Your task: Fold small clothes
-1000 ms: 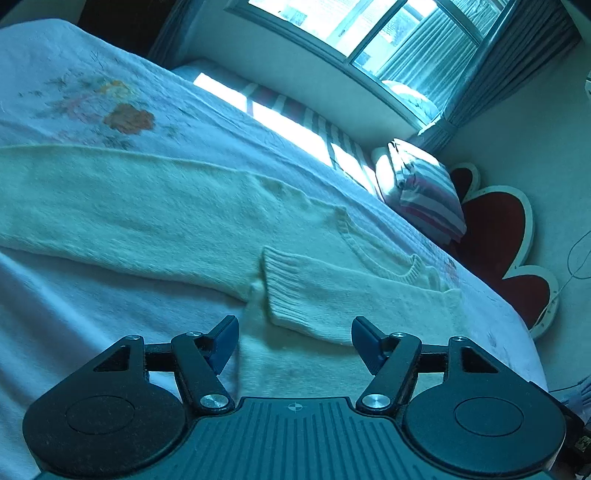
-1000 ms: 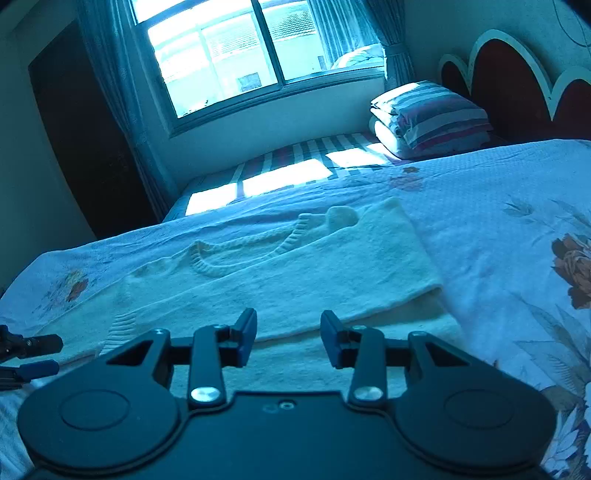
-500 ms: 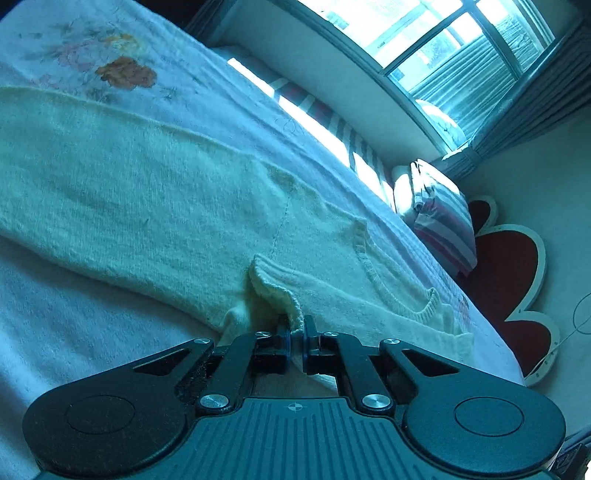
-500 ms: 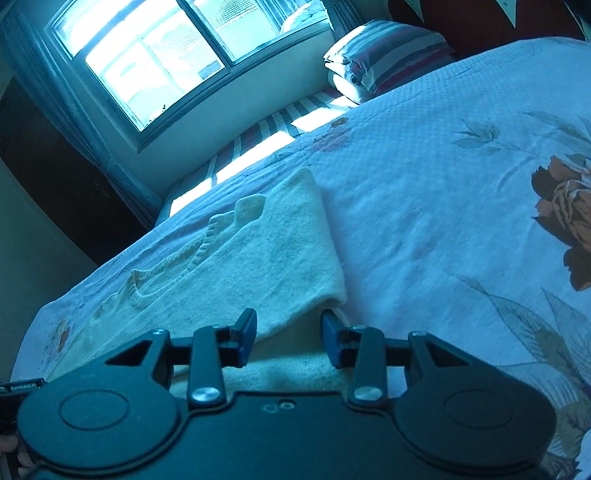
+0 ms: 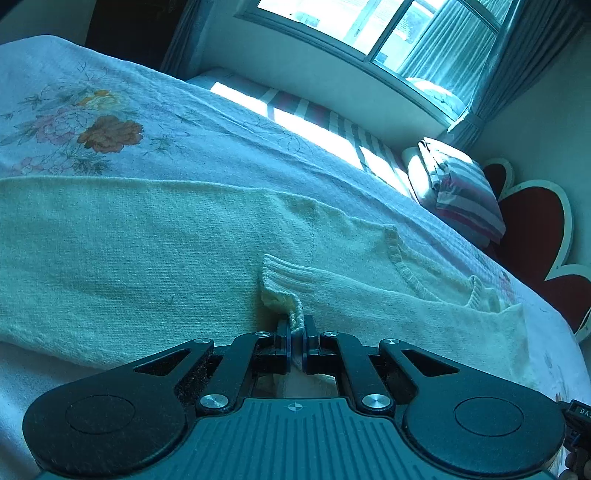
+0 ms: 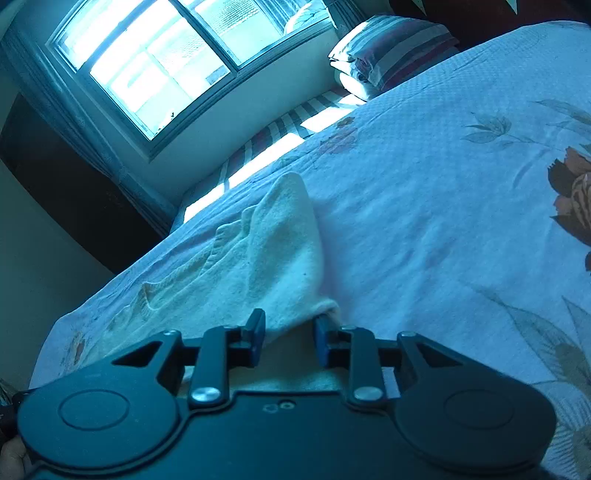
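Your left gripper [image 5: 296,339] is pinching the sweater [image 5: 147,240] cuff [image 5: 284,284] just ahead of it, while your right gripper [image 6: 289,341] is hanging unclenched around a folded edge. That thin pinch may be slipping if you're lifting quickly, dropping the sleeve.

Left wrist camera: mounted behind my left gripper [image 5: 295,332], low and close over the cream sweater [image 5: 147,236], facing along the bedspread [image 5: 184,122] toward the window [image 5: 369,33] and red headboard [image 5: 535,236].

Right wrist camera: behind my right gripper [image 6: 290,338], tilted, equally near the sweater's edge, facing the same window.

Shared: sweater, bedspread, window, striped folded bedding [image 5: 461,192].
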